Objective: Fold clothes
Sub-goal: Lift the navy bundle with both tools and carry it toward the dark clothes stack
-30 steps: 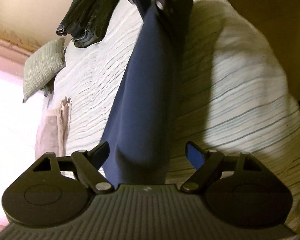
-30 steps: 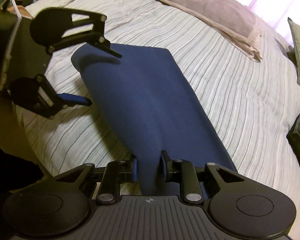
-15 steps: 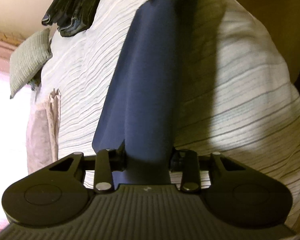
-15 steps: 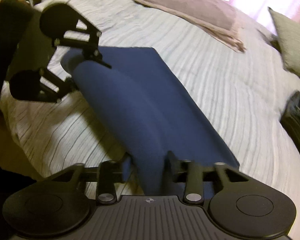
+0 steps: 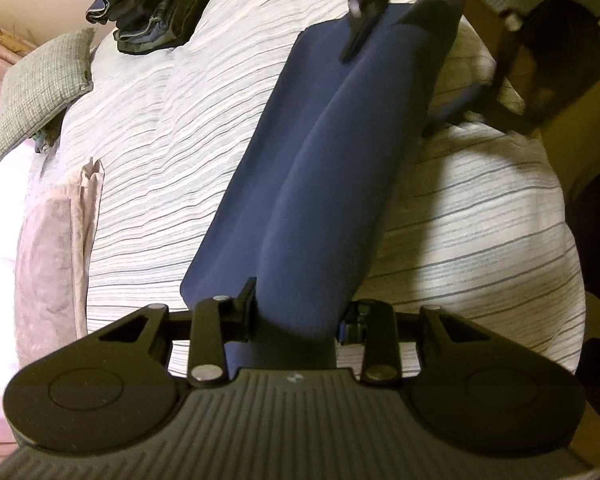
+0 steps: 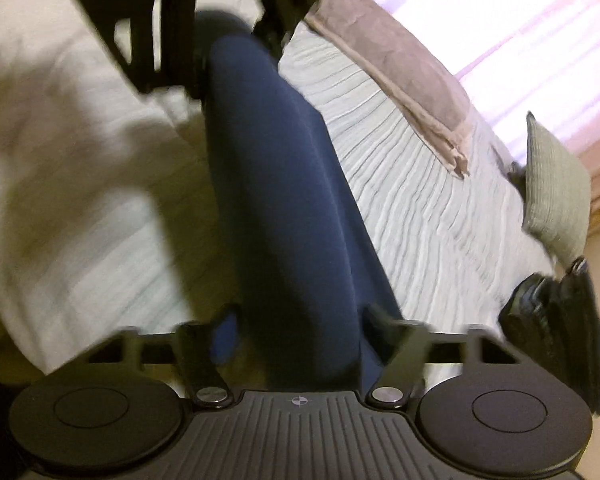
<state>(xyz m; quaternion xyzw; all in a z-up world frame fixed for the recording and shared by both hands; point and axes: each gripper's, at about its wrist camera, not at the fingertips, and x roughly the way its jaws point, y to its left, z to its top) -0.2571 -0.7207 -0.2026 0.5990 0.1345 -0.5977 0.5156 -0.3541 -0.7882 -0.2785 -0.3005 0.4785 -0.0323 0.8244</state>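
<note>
Navy garment (image 5: 324, 184): long folded band lying on the striped bedspread (image 5: 172, 128), one end at each gripper.
Left gripper (image 5: 298, 316): clenched on the garment's near end.
Right gripper (image 6: 300, 332): fingers spread either side of the cloth, grip released.
Dark folded clothes (image 5: 148, 4): beyond the garment, at the bedspread's far edge.
Grey cushion (image 5: 44, 84): beside those clothes.
</note>
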